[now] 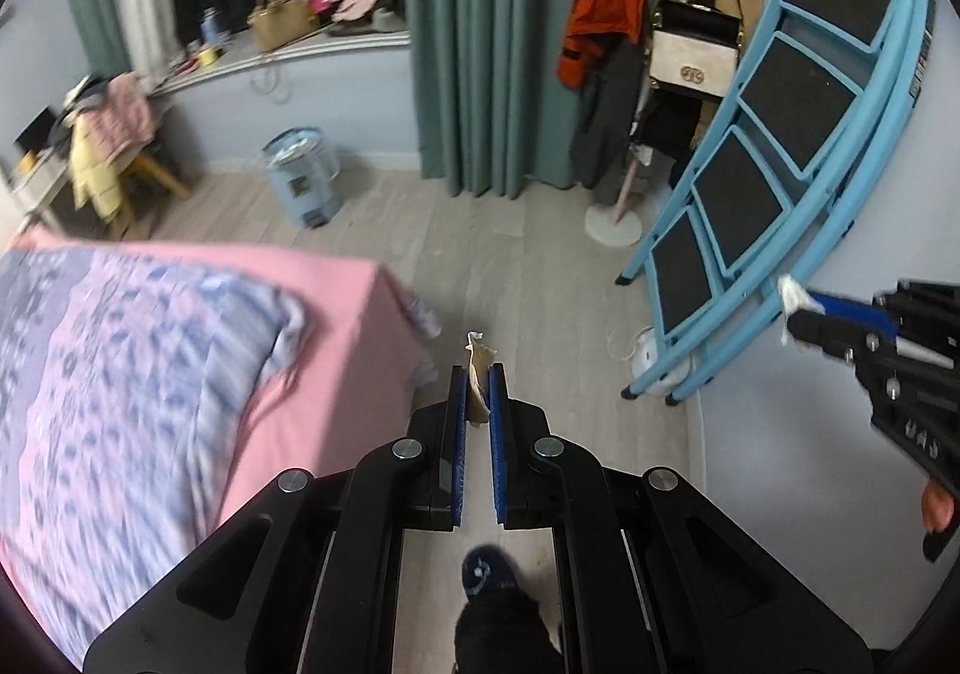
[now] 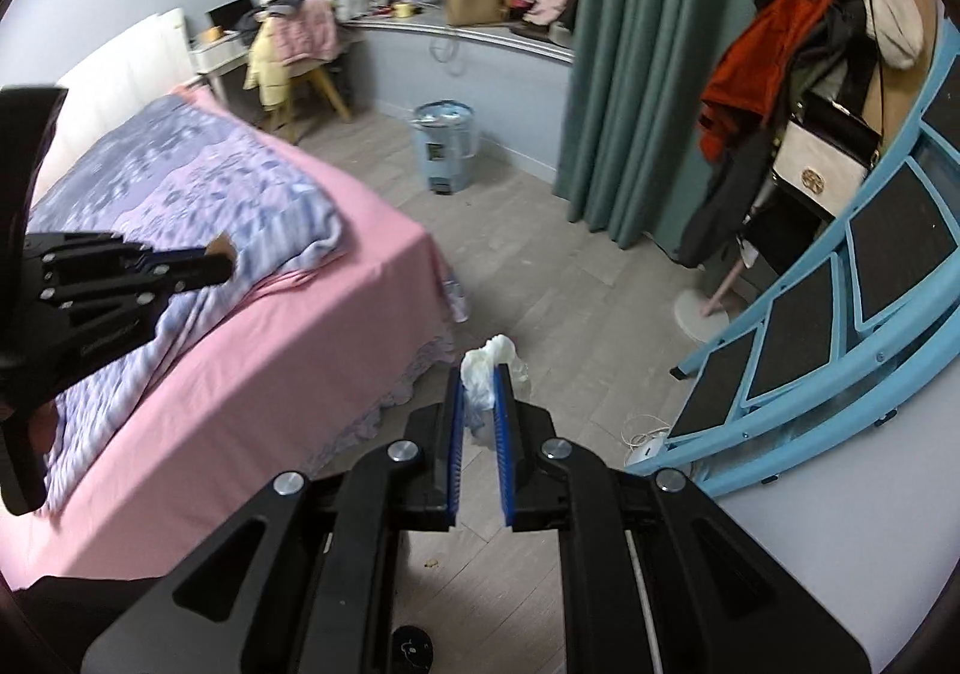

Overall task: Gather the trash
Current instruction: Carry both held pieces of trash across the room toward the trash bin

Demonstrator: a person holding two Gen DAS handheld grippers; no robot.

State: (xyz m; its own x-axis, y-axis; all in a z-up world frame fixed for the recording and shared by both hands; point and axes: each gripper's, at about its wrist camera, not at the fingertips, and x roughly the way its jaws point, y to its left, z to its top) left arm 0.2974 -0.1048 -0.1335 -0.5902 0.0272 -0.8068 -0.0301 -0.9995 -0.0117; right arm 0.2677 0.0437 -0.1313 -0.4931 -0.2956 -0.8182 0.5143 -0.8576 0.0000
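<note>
My left gripper (image 1: 477,374) is shut on a brown paper scrap (image 1: 478,368) and holds it above the floor beside the bed corner. My right gripper (image 2: 482,374) is shut on a crumpled white tissue (image 2: 487,368), also held above the floor. The right gripper also shows in the left wrist view (image 1: 792,314) with the tissue at its tip. The left gripper also shows in the right wrist view (image 2: 219,260) over the bed. A light blue trash bin (image 1: 303,176) stands on the floor below the window ledge; it also shows in the right wrist view (image 2: 445,143).
A bed with a pink sheet (image 2: 288,338) and blue patterned quilt fills the left. A blue folding ladder (image 1: 762,194) leans on the right wall. A coat stand (image 1: 624,182) with clothes and green curtains (image 1: 480,44) stand at the back. A chair (image 1: 144,170) holds clothes.
</note>
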